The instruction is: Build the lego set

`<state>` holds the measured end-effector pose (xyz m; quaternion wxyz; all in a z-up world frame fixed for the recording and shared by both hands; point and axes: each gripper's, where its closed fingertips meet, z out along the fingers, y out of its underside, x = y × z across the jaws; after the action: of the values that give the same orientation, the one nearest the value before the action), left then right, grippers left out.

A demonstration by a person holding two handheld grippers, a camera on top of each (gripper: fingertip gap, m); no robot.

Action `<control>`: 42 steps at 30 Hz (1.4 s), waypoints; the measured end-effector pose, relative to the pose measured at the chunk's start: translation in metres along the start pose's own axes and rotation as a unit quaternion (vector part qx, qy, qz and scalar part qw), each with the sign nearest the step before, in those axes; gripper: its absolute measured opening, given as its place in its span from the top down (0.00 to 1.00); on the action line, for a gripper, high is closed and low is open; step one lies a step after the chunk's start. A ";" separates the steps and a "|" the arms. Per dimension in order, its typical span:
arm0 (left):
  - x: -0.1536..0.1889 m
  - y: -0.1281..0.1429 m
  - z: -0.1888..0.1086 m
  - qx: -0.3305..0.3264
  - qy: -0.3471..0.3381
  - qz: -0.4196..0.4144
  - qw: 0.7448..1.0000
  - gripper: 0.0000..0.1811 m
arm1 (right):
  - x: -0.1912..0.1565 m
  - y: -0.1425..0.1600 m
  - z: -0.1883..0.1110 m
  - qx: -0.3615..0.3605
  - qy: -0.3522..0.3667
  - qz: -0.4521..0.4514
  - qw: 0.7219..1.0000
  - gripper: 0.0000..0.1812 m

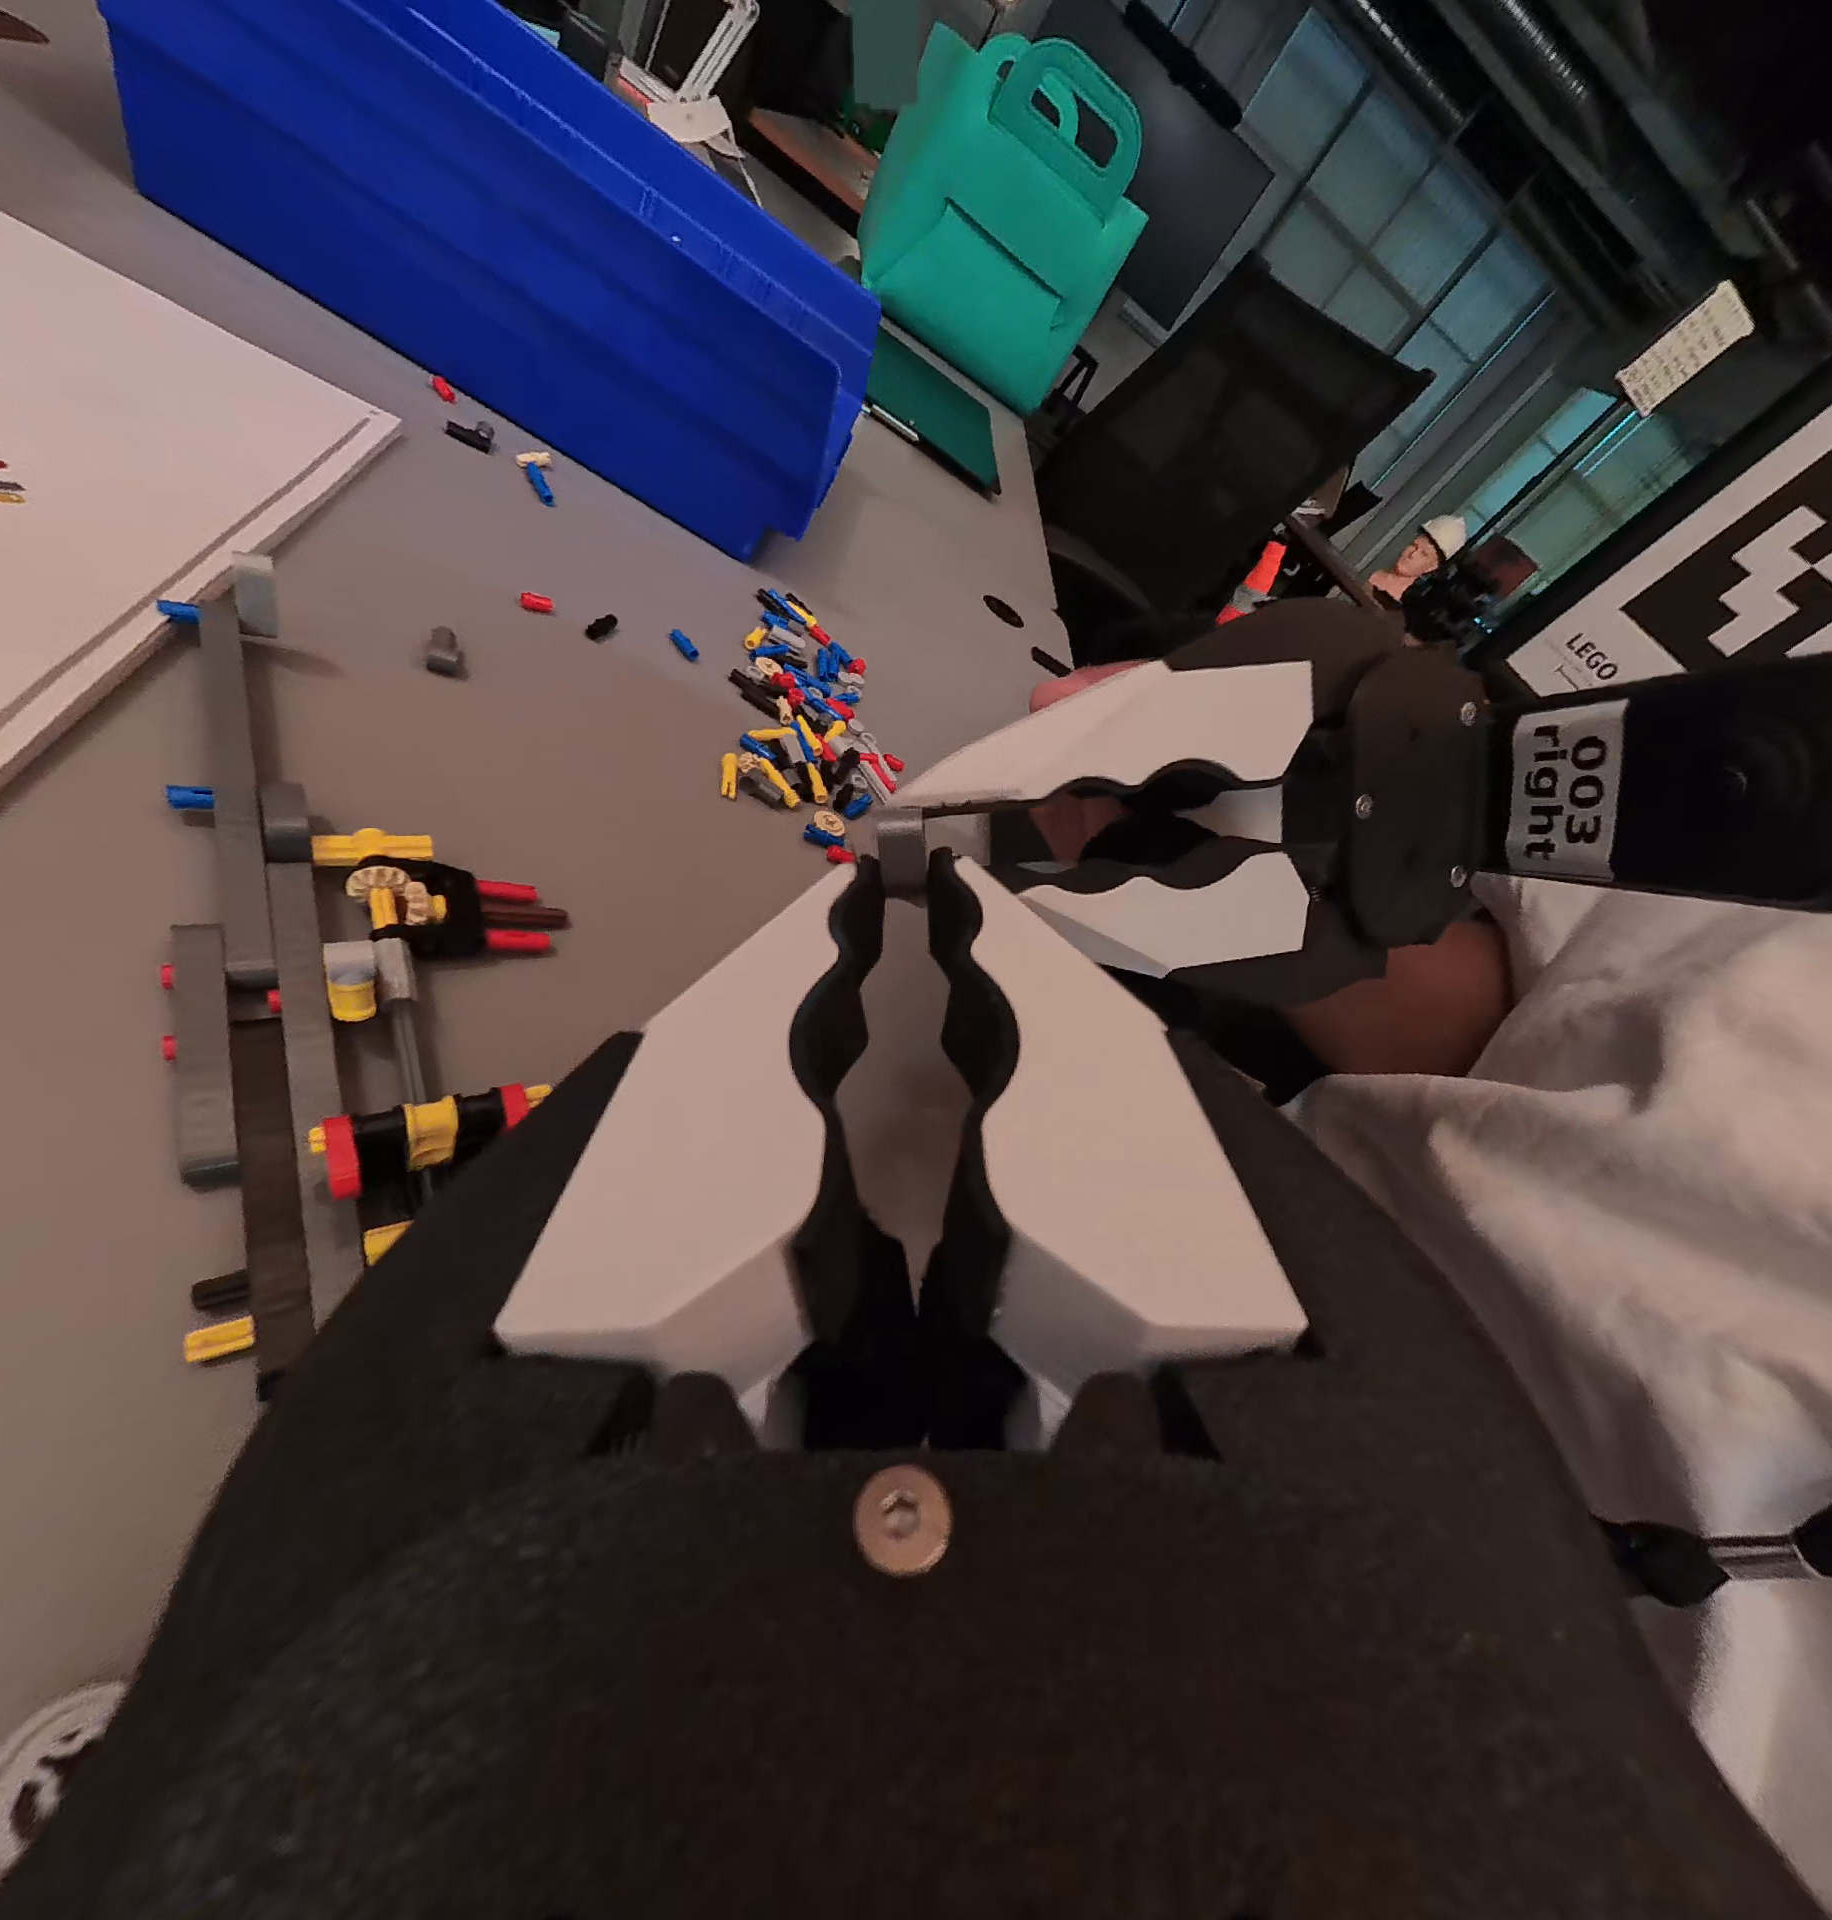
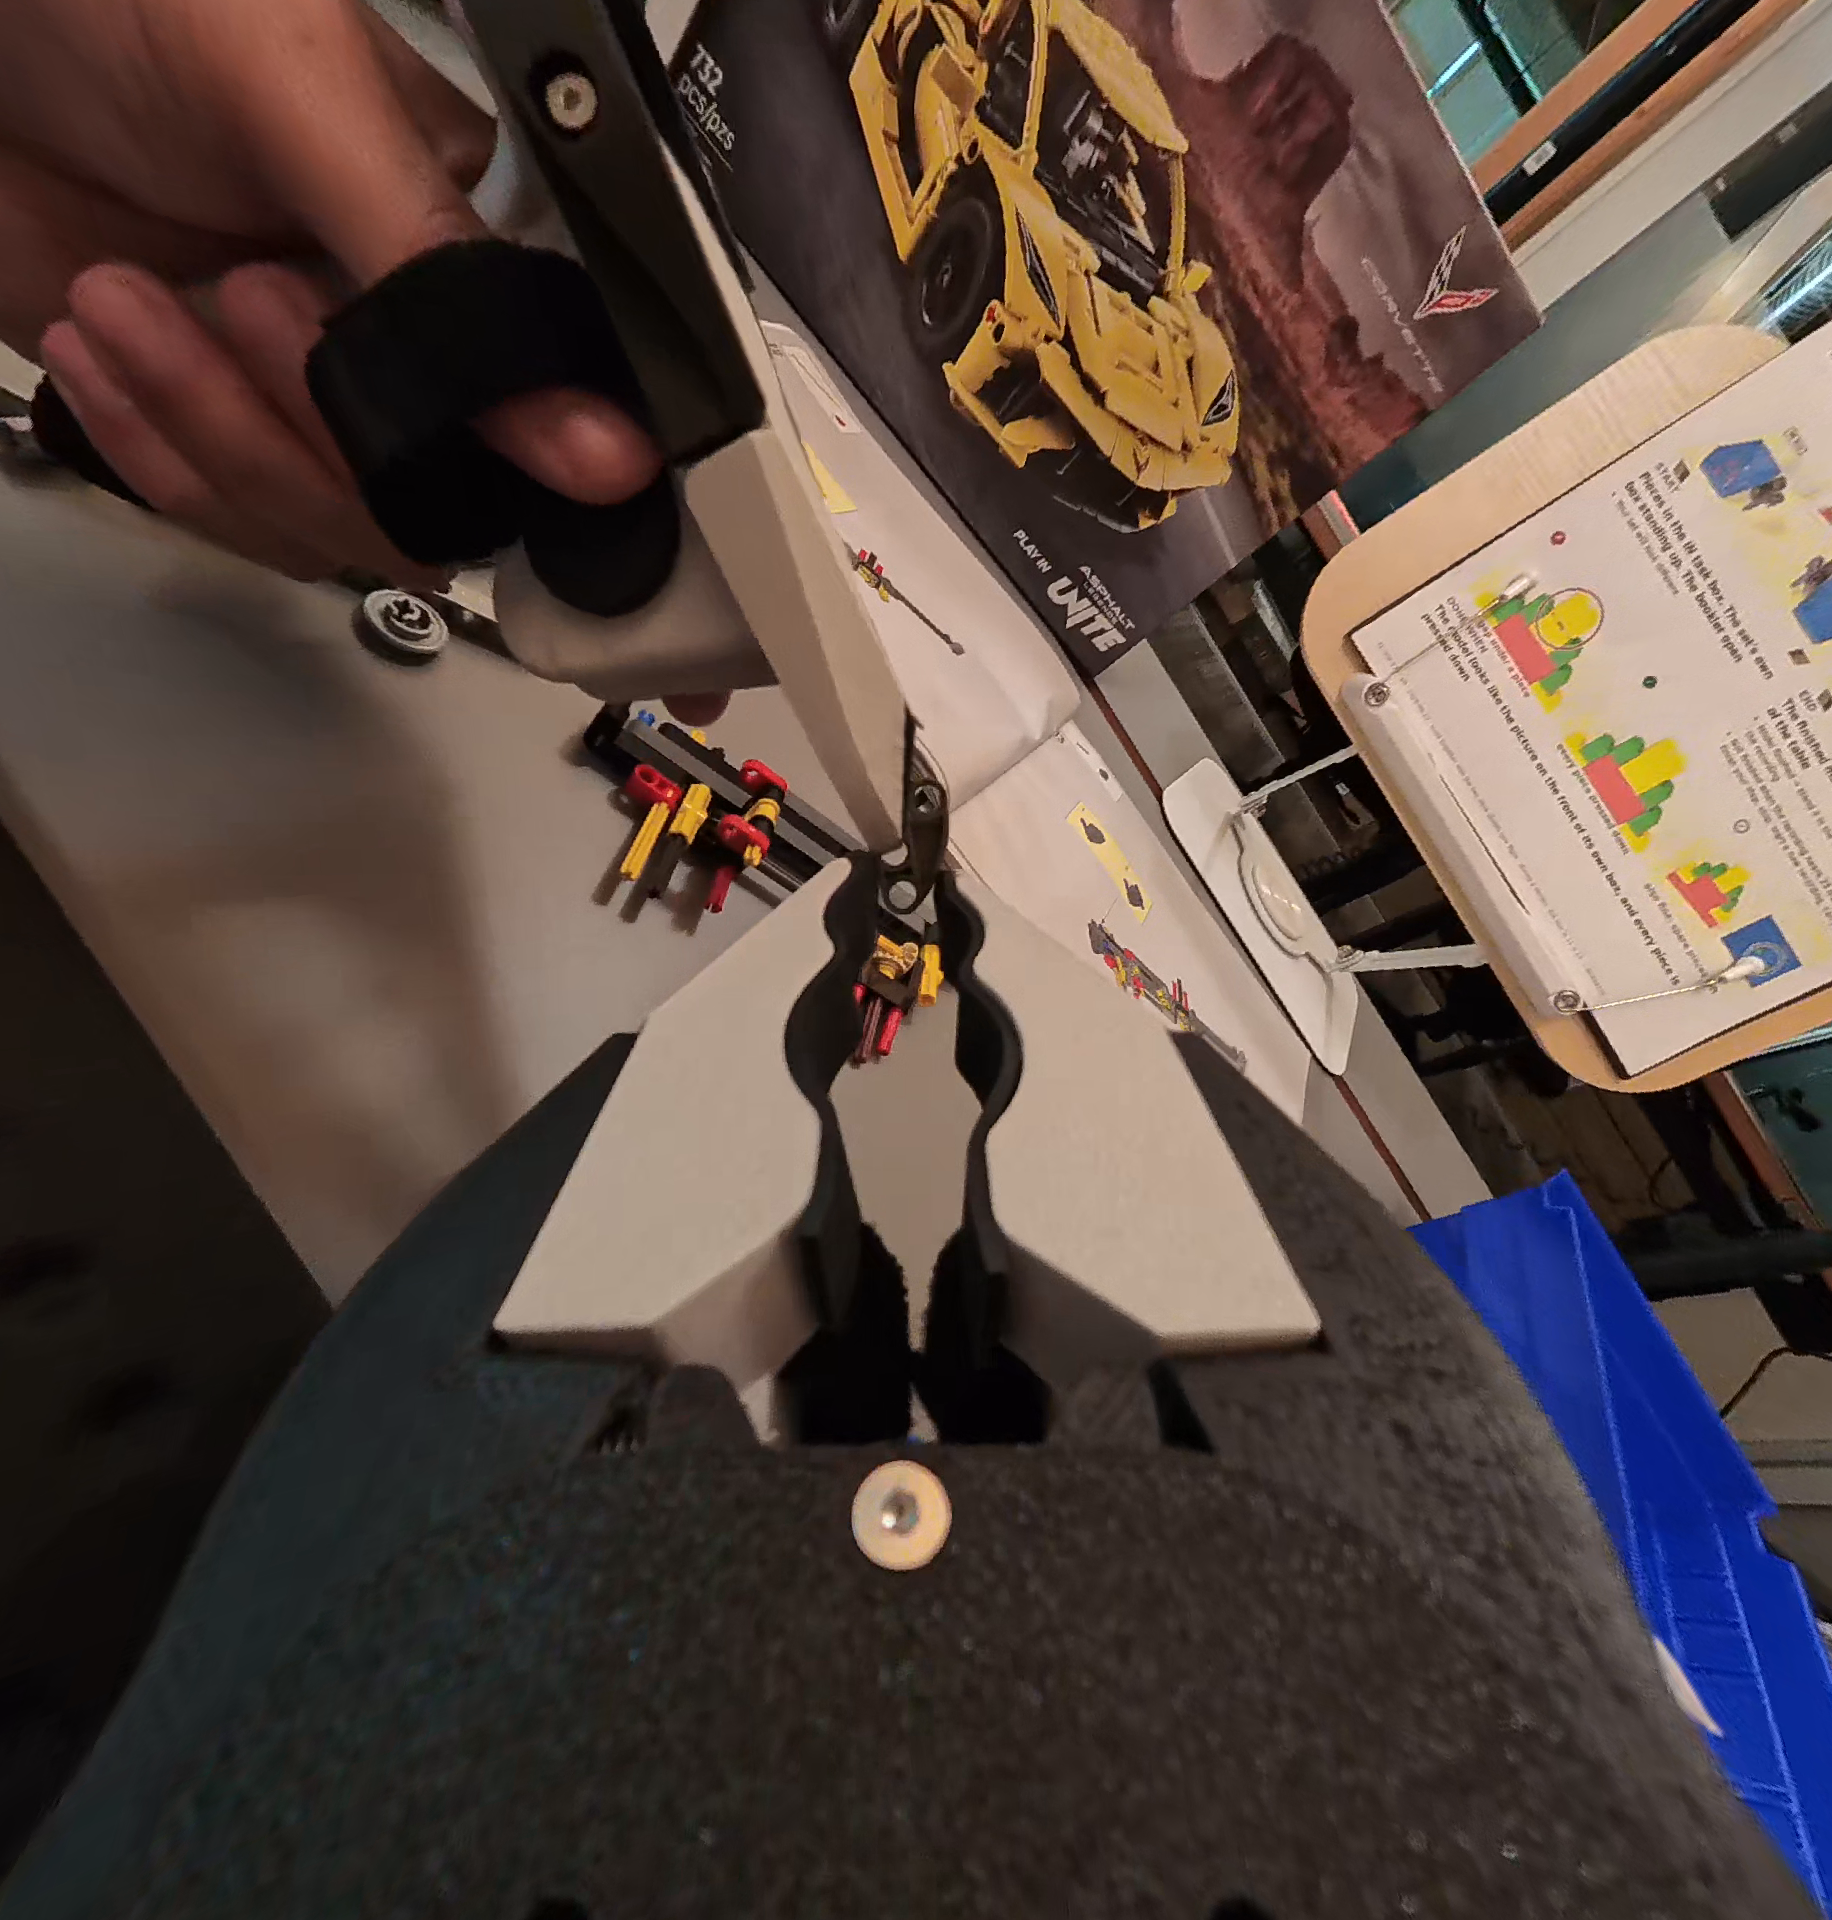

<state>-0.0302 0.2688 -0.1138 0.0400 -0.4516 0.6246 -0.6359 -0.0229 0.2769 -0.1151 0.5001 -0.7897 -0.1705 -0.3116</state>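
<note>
While both tools meet tip to tip, left tool [image 1: 899, 871] and right tool [image 2: 904, 883] pinch one grey piece [image 1: 899, 844]

The right gripper [image 2: 904, 883] pinches a small dark lego piece [image 2: 914, 844] at its fingertips, and the left gripper [image 2: 886, 795] meets that piece from above. Beyond them, a partly built assembly [image 2: 699, 805] lies on the desk [image 2: 268, 831] near the standing lego box [image 2: 1151, 260].
</note>
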 end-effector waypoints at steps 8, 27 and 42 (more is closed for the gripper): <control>0.004 0.001 -0.001 -0.017 -0.043 0.122 0.992 0.96 | -0.001 -0.003 -0.006 0.028 -0.043 0.068 0.996 0.93; 0.044 -0.018 0.001 0.069 -0.139 0.523 0.838 0.96 | 0.007 -0.042 -0.049 0.207 -0.490 0.607 0.590 0.90; 0.011 -0.012 0.006 0.013 -0.216 0.474 0.854 0.91 | 0.027 -0.016 -0.029 0.211 -0.381 0.602 0.669 0.93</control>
<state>-0.0266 0.2600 -0.0987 0.4761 -0.2266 0.7302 -0.4345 -0.0216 0.2564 -0.0779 0.6240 -0.6443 0.1045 0.4296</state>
